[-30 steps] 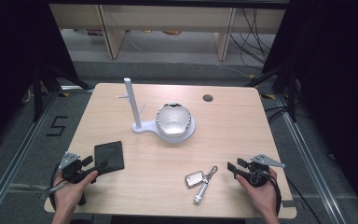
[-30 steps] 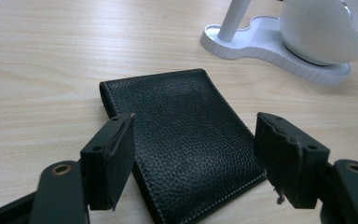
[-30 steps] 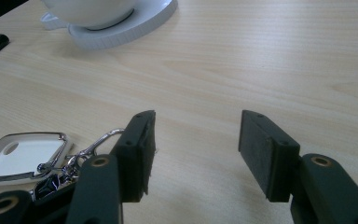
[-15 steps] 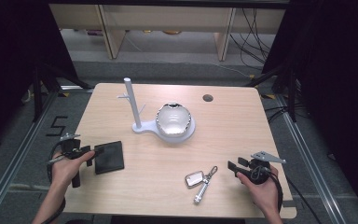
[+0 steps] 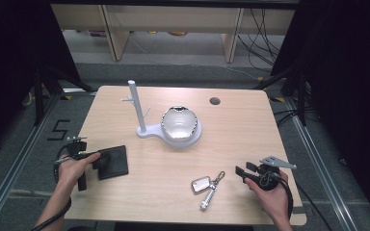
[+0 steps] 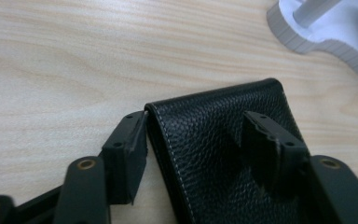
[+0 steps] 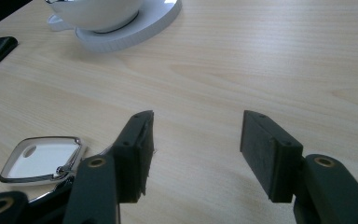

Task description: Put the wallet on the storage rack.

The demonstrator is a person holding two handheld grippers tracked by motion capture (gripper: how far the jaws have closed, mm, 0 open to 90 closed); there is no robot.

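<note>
A black leather wallet (image 5: 112,162) lies flat near the table's left front. My left gripper (image 5: 87,157) is at the wallet's left edge. In the left gripper view the gripper (image 6: 196,135) is open: one jaw stands beside the wallet's (image 6: 219,154) folded edge and the other is over its top face. A keychain (image 5: 207,185) with a silver tag and a metal cylinder lies at the front middle. My right gripper (image 5: 243,172) stands open to its right with nothing between its fingers (image 7: 135,144); the silver tag (image 7: 42,158) lies just to their left.
A white stand (image 5: 137,108) with an upright post and pegs rises at the table's middle. A shiny bowl (image 5: 179,123) sits on the stand's round base (image 7: 140,28). A small round hole (image 5: 215,101) is in the tabletop at the back right.
My left hand has moved from the table's front edge inward, bringing its gripper up against the wallet's left edge. The wallet, keychain and right gripper have stayed in place.
</note>
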